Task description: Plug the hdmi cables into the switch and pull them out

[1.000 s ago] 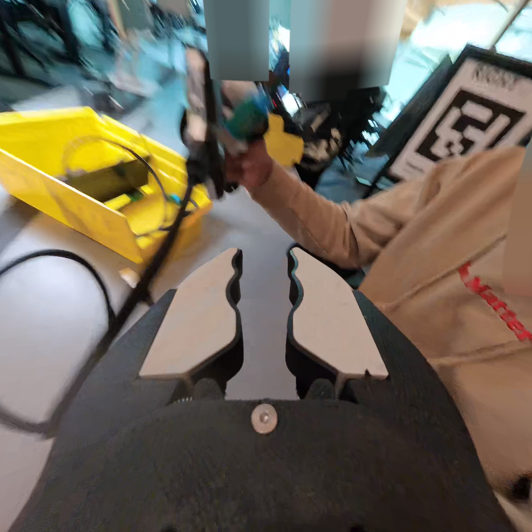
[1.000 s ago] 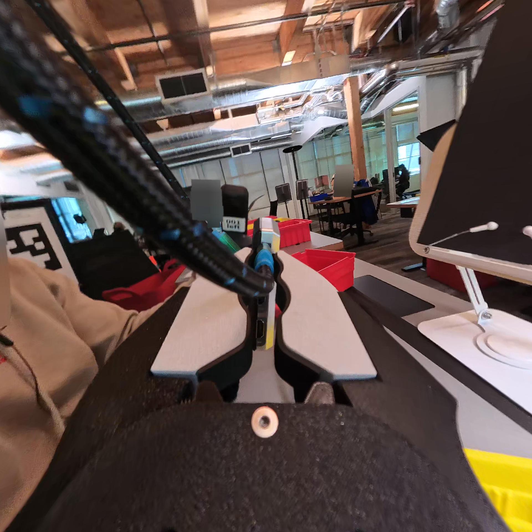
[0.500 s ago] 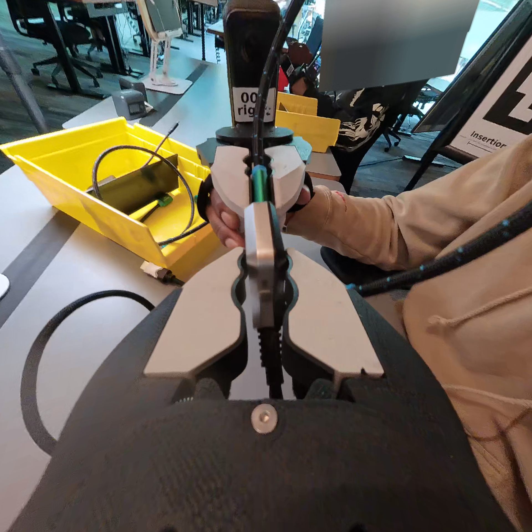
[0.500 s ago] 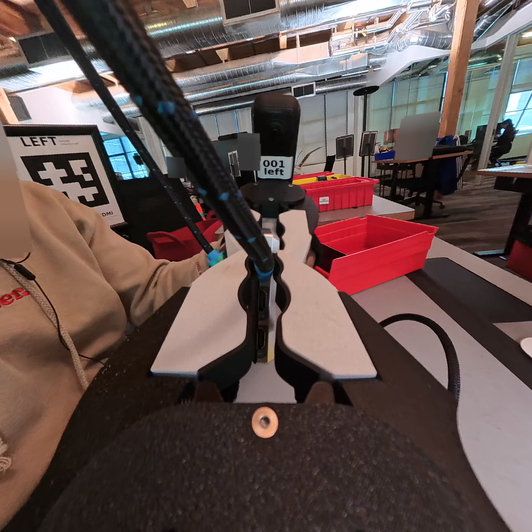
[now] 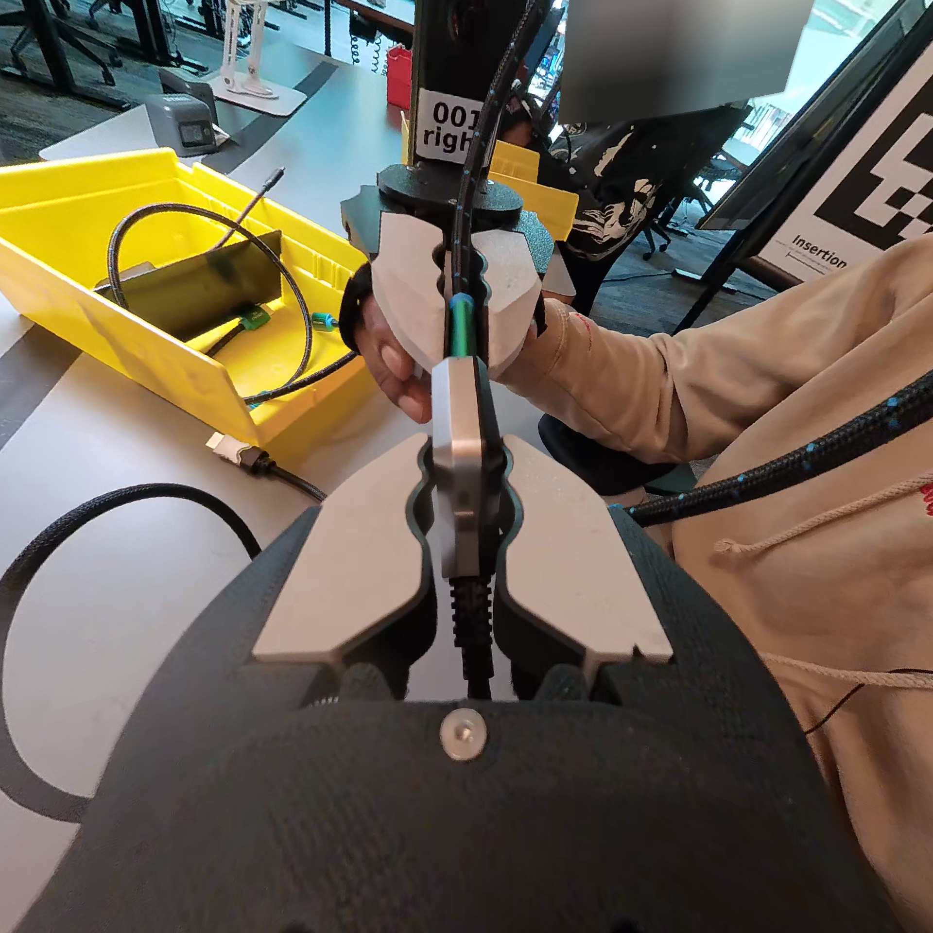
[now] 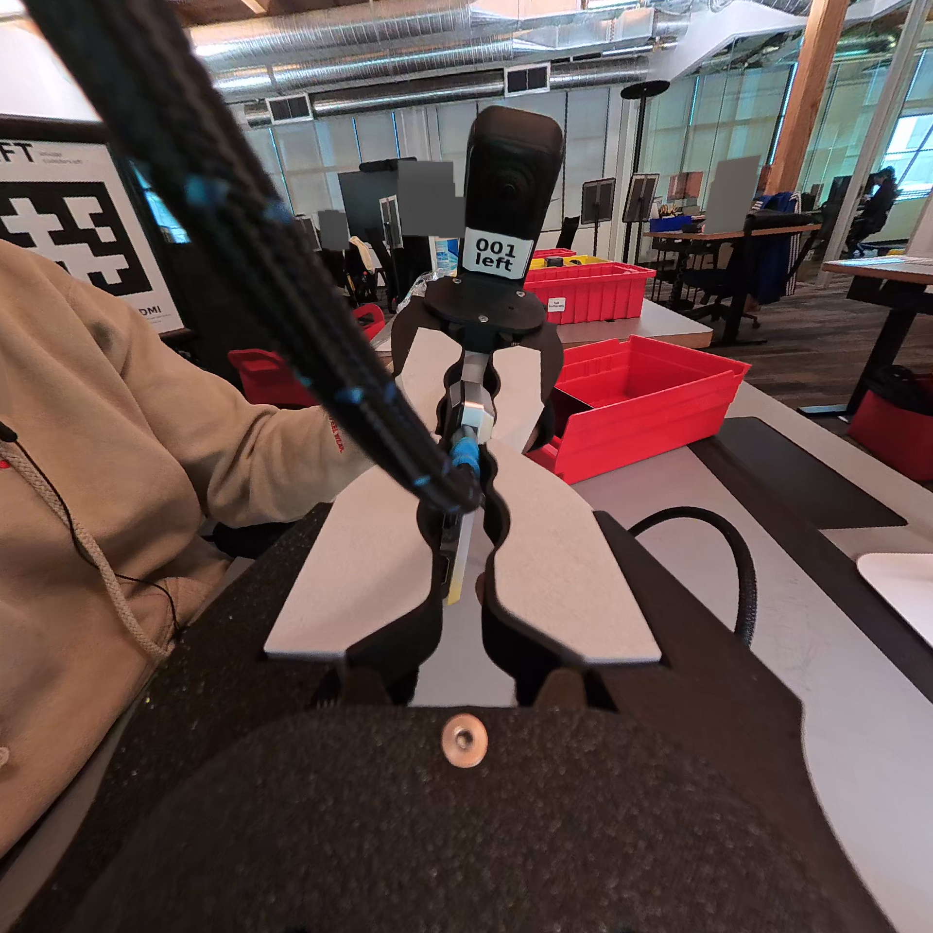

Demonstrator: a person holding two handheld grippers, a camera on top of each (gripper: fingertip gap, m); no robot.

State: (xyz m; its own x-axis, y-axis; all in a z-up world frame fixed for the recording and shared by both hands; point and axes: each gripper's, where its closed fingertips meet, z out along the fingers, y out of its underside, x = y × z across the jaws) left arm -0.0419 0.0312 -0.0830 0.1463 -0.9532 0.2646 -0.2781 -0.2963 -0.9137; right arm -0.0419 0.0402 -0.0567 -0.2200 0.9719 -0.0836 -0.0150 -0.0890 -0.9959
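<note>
My left gripper (image 5: 464, 449) is shut on a silver HDMI switch (image 5: 457, 479) held on edge, its ribbed black tail cable (image 5: 472, 621) running back between my fingers. My right gripper (image 6: 463, 457) faces it tip to tip and is shut on a green HDMI plug (image 5: 460, 333) with a blue collar (image 6: 463, 454). The plug's front meets the switch's far end; how deep it sits is hidden. Its black braided cable (image 6: 252, 252) rises up and left. A thin flat metal piece (image 6: 457, 555) sits deeper between my right fingers; I cannot tell what it is.
A yellow bin (image 5: 151, 353) holding more cables stands at the left, with a loose silver plug (image 5: 227, 447) lying in front of it. A thick black cable (image 5: 75, 510) loops over the grey table. A red bin (image 6: 656, 419) stands behind the left gripper. The person's beige sleeve (image 5: 707, 363) is close on the right. The tips of both grippers are at nearly the same place.
A second ago my left gripper was open, empty and away from the right one. It has since met the right gripper and shut on the switch. My right gripper stayed shut.
</note>
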